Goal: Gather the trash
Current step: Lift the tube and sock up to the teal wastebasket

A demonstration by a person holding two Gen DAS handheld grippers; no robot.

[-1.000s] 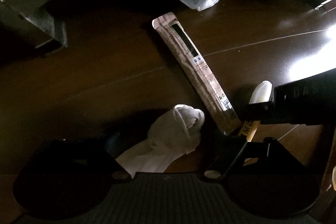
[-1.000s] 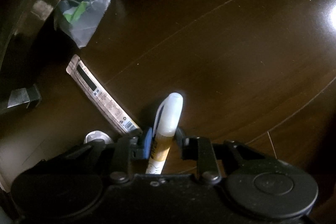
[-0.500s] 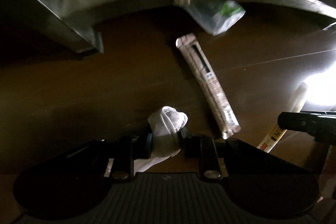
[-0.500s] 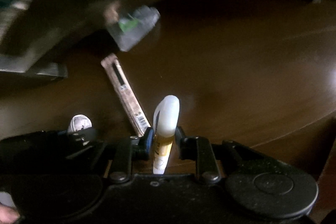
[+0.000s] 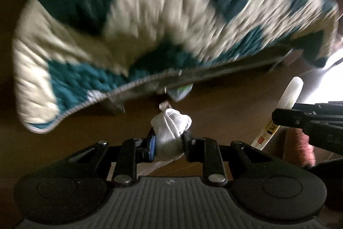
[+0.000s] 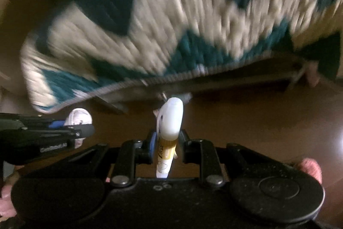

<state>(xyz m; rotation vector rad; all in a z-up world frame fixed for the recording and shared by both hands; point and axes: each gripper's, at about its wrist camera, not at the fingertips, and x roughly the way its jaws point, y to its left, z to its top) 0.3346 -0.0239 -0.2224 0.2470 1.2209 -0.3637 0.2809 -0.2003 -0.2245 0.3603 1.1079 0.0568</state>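
Grippers clamp trash above a dark wooden floor (image 5: 225, 104).
Left gripper (image 5: 168, 141) pinches a crumpled tissue (image 5: 171, 128); right gripper (image 6: 166, 142) grips a white tube (image 6: 170, 119); blurred teal-and-white rug (image 5: 150, 25) beyond.

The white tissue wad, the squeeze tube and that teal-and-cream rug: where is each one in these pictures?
white tissue wad (image 5: 171, 132): left wrist view, its crumpled middle.
squeeze tube (image 6: 171, 119): right wrist view, its white cap.
teal-and-cream rug (image 5: 150, 20): left wrist view, a cream patch.

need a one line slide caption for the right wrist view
Right gripper shut on a white-capped tube, left gripper alongside holding a crumpled tissue, blurred teal-and-white rug beyond.
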